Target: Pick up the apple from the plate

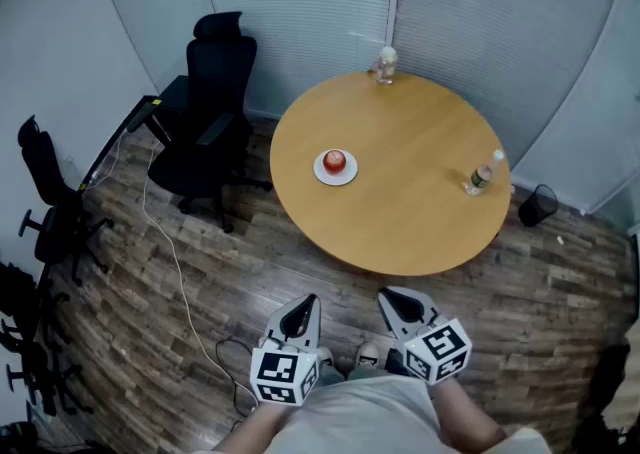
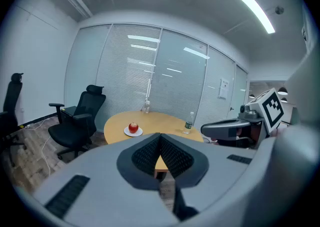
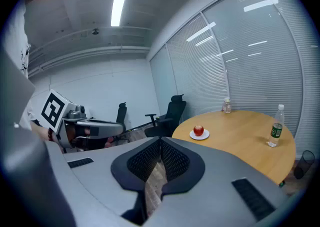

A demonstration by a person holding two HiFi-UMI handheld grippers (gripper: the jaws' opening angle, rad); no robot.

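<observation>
A red apple sits on a small white plate on the left part of a round wooden table. Both grippers are held low in front of the person's body, well short of the table's near edge. My left gripper is shut with nothing in it, and so is my right gripper. In the left gripper view the apple and plate lie far beyond the closed left gripper. The right gripper view shows the apple on its plate far past the closed right gripper.
A plastic water bottle stands near the table's right edge, and a glass jar at its far edge. A black office chair stands left of the table. More chairs line the left wall. A cable runs over the wooden floor, and a black bin sits at the right.
</observation>
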